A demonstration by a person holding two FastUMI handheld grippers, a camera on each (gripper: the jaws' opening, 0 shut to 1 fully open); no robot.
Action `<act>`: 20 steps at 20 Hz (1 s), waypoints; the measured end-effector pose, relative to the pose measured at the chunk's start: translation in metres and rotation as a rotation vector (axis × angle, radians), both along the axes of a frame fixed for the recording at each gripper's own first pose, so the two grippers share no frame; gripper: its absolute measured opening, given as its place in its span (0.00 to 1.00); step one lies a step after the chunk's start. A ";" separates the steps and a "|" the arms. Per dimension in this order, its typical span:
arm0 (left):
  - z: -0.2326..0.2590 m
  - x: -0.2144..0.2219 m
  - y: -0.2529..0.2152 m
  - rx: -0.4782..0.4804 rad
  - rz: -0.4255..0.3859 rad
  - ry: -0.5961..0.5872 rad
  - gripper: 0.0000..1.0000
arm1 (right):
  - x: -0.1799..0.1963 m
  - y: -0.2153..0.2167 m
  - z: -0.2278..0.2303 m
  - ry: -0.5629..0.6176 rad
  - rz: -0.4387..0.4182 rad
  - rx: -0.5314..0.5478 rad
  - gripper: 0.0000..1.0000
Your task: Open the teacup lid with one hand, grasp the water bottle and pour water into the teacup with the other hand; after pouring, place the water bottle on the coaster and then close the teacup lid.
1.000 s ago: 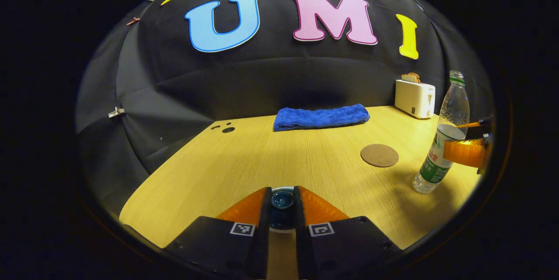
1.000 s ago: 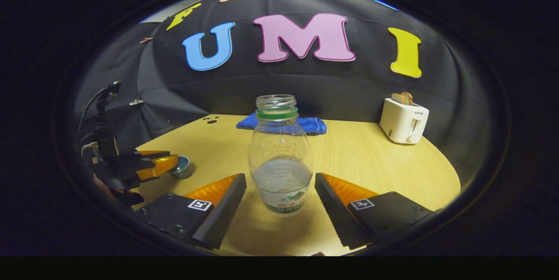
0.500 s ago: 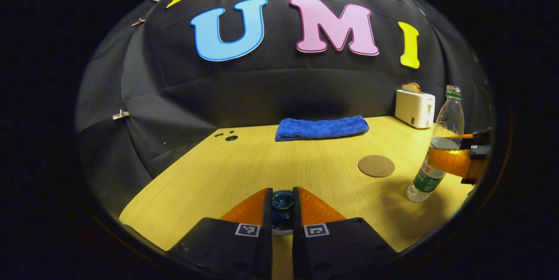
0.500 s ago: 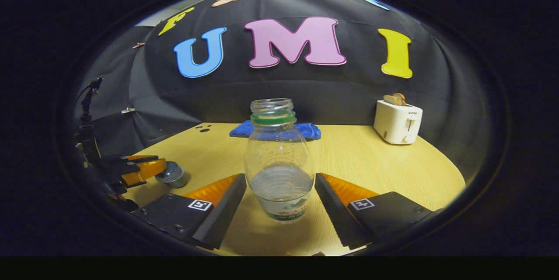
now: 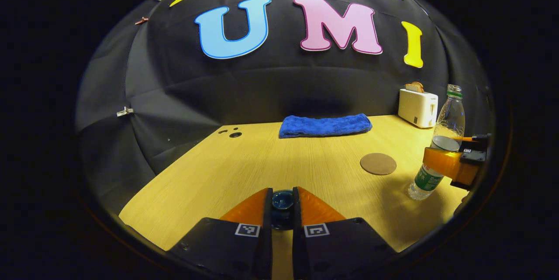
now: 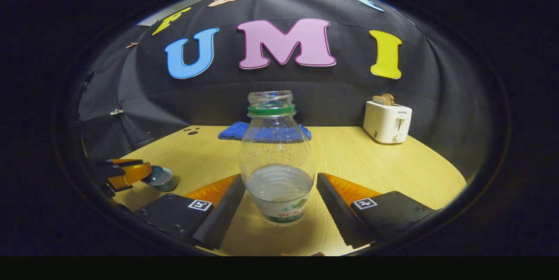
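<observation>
A: Left gripper view first. Left gripper [image 5: 282, 203] is clamped on a small dark knob, the lid [image 5: 282, 201], I take it. Cup underneath is hidden by the fingers, so can't say whether the lid is lifted or seated.

B: Bottle?

A: Bottle [image 5: 439, 157] stands at the table's [image 5: 262, 162] right edge, tilted a bit in this view, could be lens warp. Right gripper [image 5: 454, 162] straddles its waist. Coaster [image 5: 378, 164] lies flat just left of the bottle, bare. Towel [image 5: 325, 125] and toaster [image 5: 417, 107] at the back wall.

B: Right gripper view?

A: Bottle [image 6: 277, 157] upright, dead centre between the right gripper's [image 6: 279, 203] fingers. Jaws spread, gaps on both sides, not gripping. Cap off, green neck ring, clear plastic, water up to roughly a third, label at the bottom. Far left, the left gripper [image 6: 131, 173] sits at the cup [image 6: 160, 178], a small metal-looking thing near the table's edge.

B: Step?

A: Lid pinched, bottle grasp in hand, pour not started. Next: close the fingers squarely on the bottle's waist, lift, carry it left over the cup. Lid must be clear of the rim first. Bottle is thin plastic and open, so squeezing hard could slosh water out.
</observation>
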State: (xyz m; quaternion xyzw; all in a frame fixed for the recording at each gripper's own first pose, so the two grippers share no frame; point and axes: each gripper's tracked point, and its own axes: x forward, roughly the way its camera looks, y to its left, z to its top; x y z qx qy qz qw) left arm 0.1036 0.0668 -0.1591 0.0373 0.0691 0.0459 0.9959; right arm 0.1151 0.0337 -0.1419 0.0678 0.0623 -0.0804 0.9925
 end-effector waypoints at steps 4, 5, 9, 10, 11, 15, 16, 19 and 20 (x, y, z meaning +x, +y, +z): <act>-0.003 0.001 0.004 0.000 0.003 0.006 0.19 | 0.010 0.001 0.002 -0.021 -0.004 -0.022 1.00; -0.004 0.001 0.006 -0.001 0.002 0.008 0.19 | 0.012 0.001 0.001 -0.024 -0.003 -0.032 0.95; -0.008 0.003 0.012 -0.009 0.007 0.011 0.22 | 0.018 0.005 0.003 -0.037 0.021 -0.047 0.80; -0.009 0.003 0.015 -0.013 0.012 0.011 0.19 | 0.018 0.006 0.003 -0.025 0.028 -0.053 0.75; -0.008 0.003 0.017 -0.020 0.016 0.008 0.22 | 0.020 0.007 0.004 -0.015 0.039 -0.068 0.78; -0.007 -0.001 0.032 -0.044 0.049 0.000 0.19 | 0.026 0.012 0.015 0.008 0.086 -0.164 0.72; -0.006 -0.003 0.036 -0.050 0.058 -0.005 0.22 | 0.030 0.013 0.021 0.010 0.097 -0.208 0.72; -0.001 -0.008 0.049 -0.064 0.081 -0.026 0.22 | 0.043 0.017 0.036 -0.003 0.128 -0.381 0.72; 0.000 -0.009 0.053 -0.070 0.087 -0.033 0.19 | 0.048 0.020 0.039 -0.006 0.143 -0.430 0.72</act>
